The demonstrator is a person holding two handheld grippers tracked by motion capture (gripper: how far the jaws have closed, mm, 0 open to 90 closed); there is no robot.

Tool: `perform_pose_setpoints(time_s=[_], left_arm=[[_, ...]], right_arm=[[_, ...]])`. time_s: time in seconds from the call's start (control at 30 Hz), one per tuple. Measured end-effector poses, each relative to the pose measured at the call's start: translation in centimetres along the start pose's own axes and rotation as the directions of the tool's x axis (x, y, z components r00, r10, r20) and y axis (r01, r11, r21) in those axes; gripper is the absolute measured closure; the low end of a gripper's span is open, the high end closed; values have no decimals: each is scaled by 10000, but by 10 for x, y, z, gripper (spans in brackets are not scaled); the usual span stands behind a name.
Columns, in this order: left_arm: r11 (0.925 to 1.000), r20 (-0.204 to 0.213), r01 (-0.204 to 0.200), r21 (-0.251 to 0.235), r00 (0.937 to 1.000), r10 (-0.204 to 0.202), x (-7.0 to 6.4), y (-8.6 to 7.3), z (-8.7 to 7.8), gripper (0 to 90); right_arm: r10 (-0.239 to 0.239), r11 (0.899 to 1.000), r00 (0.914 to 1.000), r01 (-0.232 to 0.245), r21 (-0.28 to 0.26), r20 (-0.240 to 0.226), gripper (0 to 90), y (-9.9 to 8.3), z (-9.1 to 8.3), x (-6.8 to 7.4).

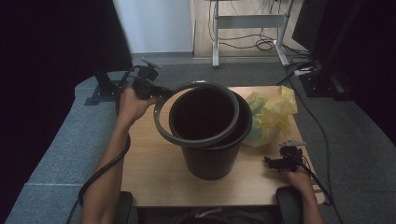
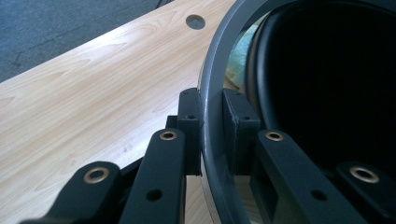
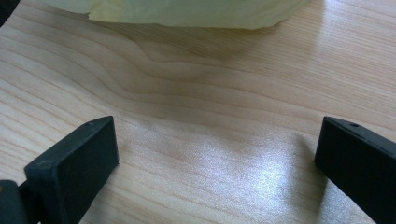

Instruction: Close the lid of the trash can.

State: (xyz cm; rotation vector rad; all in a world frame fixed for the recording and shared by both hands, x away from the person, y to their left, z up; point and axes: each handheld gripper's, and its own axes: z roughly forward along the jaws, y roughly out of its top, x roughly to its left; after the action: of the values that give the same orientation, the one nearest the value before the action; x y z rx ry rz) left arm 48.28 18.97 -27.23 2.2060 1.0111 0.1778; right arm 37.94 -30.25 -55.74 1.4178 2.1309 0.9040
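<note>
Grey ring held up over a black bin on a wooden bench.

From the high view, the left gripper point(image 1: 159, 91) holds the grey ring point(image 1: 161, 126) by its left edge. The ring sits tilted on top of the black bin point(image 1: 212, 161), which stands in the middle of the bench point(image 1: 154, 172). A yellow bag point(image 1: 271, 116) lies just behind the bin on the right. The right gripper point(image 1: 273, 162) rests low near the front right corner. In the left gripper view, the two black jaws squeeze the ring point(image 2: 212, 107) between them. In the right gripper view, the jaws stand wide apart over bare wood, with the yellow bag point(image 3: 187, 11) just ahead.
</note>
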Motion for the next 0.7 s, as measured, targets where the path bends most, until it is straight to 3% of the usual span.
perform_pose_setpoints(time_s=[0.43, 0.7], left_arm=[[9989, 18, -461, -55, 9989, 461, -23, 19, 15, 784], [9975, -51, -699, 69, 9975, 700, -30, 21, 20, 783]], right_arm=[[-2, 10000, 10000, 2, -1, -10, 0, 0, 0, 0], [-9, 10000, 10000, 9, -4, -11, 0, 0, 0, 0]])
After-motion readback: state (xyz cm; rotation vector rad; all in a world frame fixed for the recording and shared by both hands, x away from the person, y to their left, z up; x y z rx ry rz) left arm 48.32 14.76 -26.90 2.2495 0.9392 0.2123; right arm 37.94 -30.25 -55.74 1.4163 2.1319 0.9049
